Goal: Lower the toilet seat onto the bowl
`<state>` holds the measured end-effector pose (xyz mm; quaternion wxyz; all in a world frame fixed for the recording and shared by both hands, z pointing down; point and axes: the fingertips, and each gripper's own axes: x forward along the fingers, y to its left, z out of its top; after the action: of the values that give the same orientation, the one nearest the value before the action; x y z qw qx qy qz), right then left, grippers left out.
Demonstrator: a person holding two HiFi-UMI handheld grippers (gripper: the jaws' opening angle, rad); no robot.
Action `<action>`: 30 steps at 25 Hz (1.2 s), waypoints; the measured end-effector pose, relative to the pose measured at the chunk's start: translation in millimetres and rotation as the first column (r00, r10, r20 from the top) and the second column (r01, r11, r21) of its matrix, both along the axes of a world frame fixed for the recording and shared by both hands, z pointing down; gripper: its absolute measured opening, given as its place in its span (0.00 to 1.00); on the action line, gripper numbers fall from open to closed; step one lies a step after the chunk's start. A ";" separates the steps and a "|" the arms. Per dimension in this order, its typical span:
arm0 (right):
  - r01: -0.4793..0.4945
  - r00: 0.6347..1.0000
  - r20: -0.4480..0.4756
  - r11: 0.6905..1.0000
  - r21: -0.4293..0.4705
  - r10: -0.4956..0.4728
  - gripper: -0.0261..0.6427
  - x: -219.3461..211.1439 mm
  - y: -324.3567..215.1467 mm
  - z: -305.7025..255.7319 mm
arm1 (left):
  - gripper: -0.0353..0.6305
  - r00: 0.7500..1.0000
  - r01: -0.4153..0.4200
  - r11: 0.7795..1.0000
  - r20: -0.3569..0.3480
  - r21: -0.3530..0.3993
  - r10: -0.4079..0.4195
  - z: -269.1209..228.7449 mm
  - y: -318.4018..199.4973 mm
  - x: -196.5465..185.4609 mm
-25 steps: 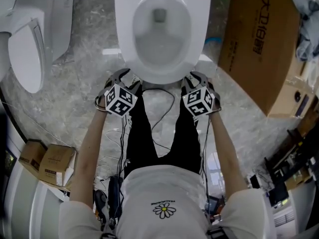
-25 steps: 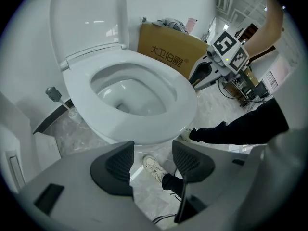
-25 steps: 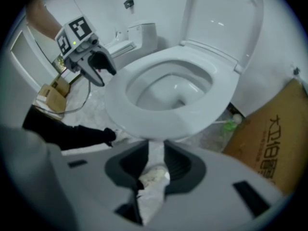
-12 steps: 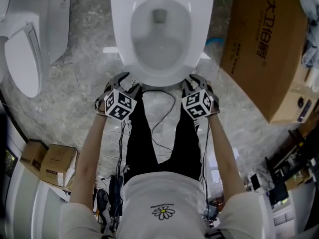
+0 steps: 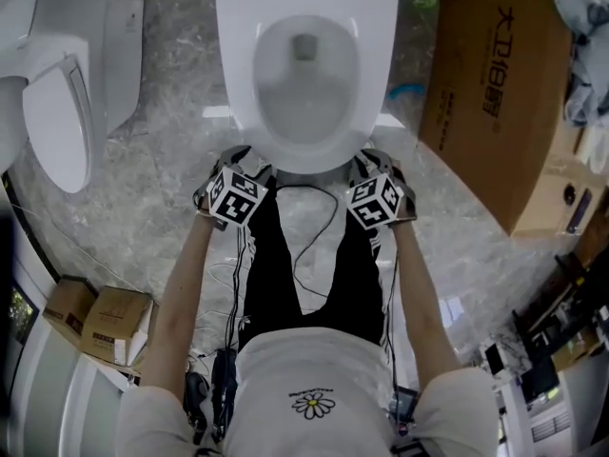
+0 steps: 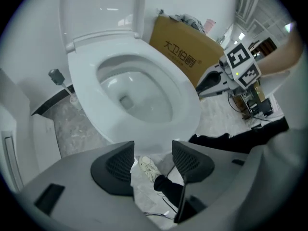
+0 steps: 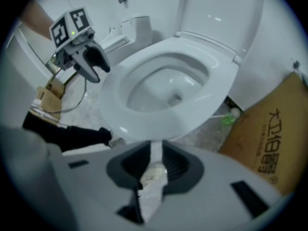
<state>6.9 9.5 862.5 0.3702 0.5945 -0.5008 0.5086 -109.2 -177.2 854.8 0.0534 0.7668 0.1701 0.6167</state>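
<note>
Lying beyond both jaws: toilet seat (image 5: 240, 74)

The cardboard box (image 5: 495, 93) bears printed Chinese characters, seemingly 大卫伯爵; the shirt's (image 5: 314, 369) print is illegible.

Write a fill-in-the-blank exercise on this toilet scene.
The toilet seat is lowered, while the lid stands ___.
In the head view, the cardboard box stands to the ___ of the toilet seat.
The left tongs stand ___, with nothing between them.
Missing words: up; right; open.
</note>
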 end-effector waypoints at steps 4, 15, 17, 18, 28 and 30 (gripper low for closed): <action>-0.210 0.974 -0.063 0.969 0.130 0.219 0.14 60.4 -31.1 -40.0 | 0.42 0.986 0.096 0.994 -0.139 0.042 -0.090 -37.7 -20.0 63.5; -0.217 0.871 -0.265 0.808 0.547 0.414 0.11 197.4 -143.3 -293.9 | 0.33 0.809 0.252 0.967 -0.556 0.040 -0.188 -266.6 -51.2 228.6; -0.203 0.852 -0.264 0.749 0.630 0.453 0.10 199.2 -154.8 -352.0 | 0.30 0.749 0.281 0.959 -0.630 0.021 -0.205 -319.9 -52.0 242.0; -0.186 0.844 -0.269 0.723 0.665 0.464 0.10 197.6 -159.4 -379.3 | 0.28 0.714 0.297 0.955 -0.666 0.009 -0.216 -346.8 -52.5 246.4; -0.007 0.803 -0.282 0.483 0.876 0.524 0.08 132.9 -151.4 -572.1 | 0.09 0.322 0.524 0.849 -0.906 -0.071 -0.274 -556.0 -57.5 203.6; 0.033 0.796 -0.291 0.441 0.897 0.531 0.08 117.9 -141.6 -595.4 | 0.09 0.246 0.556 0.825 -0.929 -0.099 -0.277 -584.6 -53.9 186.9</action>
<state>124.7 -132.1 267.0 0.0572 0.8835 -0.4626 0.0462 77.7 -231.1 270.2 0.0157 0.9905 -0.1209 0.0638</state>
